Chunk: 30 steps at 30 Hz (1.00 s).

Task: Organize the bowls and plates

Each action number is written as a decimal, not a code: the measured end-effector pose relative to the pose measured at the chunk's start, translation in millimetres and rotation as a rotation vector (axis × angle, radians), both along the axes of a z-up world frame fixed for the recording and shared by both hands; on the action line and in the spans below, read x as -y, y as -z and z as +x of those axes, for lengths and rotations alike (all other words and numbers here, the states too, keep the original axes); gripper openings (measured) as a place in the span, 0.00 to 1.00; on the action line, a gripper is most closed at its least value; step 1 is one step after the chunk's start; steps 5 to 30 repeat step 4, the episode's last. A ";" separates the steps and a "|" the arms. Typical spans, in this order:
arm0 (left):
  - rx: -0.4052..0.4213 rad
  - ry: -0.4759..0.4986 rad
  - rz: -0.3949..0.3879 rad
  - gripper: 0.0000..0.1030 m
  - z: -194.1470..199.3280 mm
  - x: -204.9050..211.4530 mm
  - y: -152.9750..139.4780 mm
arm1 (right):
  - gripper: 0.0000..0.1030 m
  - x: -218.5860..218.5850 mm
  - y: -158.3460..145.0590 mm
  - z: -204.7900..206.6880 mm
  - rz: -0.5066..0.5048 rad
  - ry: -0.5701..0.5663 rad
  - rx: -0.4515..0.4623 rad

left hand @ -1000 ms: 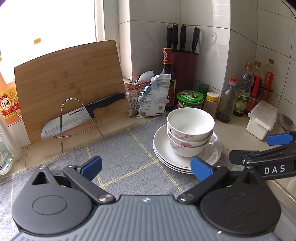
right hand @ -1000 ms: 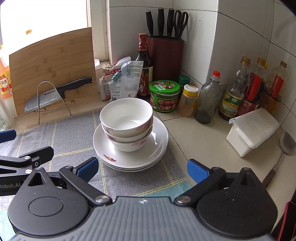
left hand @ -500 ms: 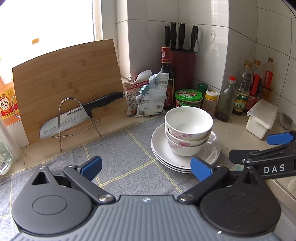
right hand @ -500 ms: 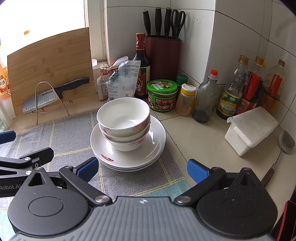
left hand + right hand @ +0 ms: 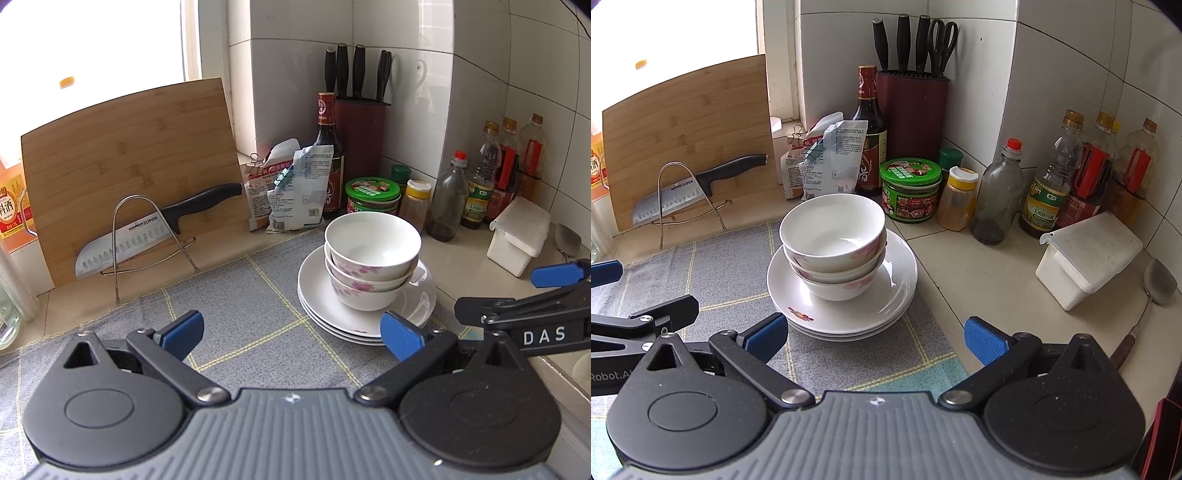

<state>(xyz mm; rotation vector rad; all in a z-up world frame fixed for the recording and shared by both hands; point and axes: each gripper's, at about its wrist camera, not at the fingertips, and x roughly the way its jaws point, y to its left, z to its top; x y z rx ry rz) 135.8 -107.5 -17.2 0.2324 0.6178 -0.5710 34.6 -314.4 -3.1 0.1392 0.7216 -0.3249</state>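
Three white bowls with pink flowers (image 5: 373, 258) (image 5: 833, 243) are nested on a stack of white plates (image 5: 317, 295) (image 5: 894, 295), which rests on the grey checked mat (image 5: 236, 314) (image 5: 716, 277). My left gripper (image 5: 291, 332) is open, held just short of the stack and a little to its left, with nothing between its blue pads. My right gripper (image 5: 875, 338) is open too, in front of the stack's near rim, empty. Each gripper shows at the edge of the other's view.
A bamboo cutting board (image 5: 125, 170) and a knife on a wire stand (image 5: 147, 236) lean at the back left. Bags (image 5: 295, 188), a sauce bottle, a knife block (image 5: 910, 107), jars and bottles (image 5: 1049, 192) crowd the corner. A white lidded box (image 5: 1089, 258) and a spatula (image 5: 1156, 284) lie right.
Both grippers have drawn back slightly from the stack and stayed open. The bowls and plates have not moved.
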 end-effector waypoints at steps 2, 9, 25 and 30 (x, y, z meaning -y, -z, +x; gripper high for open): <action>-0.001 0.001 0.001 0.98 0.5 -0.7 0.0 | 1.00 -0.1 -0.1 0.1 -0.001 0.000 0.002; -0.001 0.002 0.000 0.98 0.5 -0.6 -0.1 | 1.00 -0.4 0.1 0.2 -0.001 0.001 0.001; -0.001 0.002 0.000 0.98 0.5 -0.6 -0.1 | 1.00 -0.4 0.1 0.2 -0.001 0.001 0.001; -0.001 0.002 0.000 0.98 0.5 -0.6 -0.1 | 1.00 -0.4 0.1 0.2 -0.001 0.001 0.001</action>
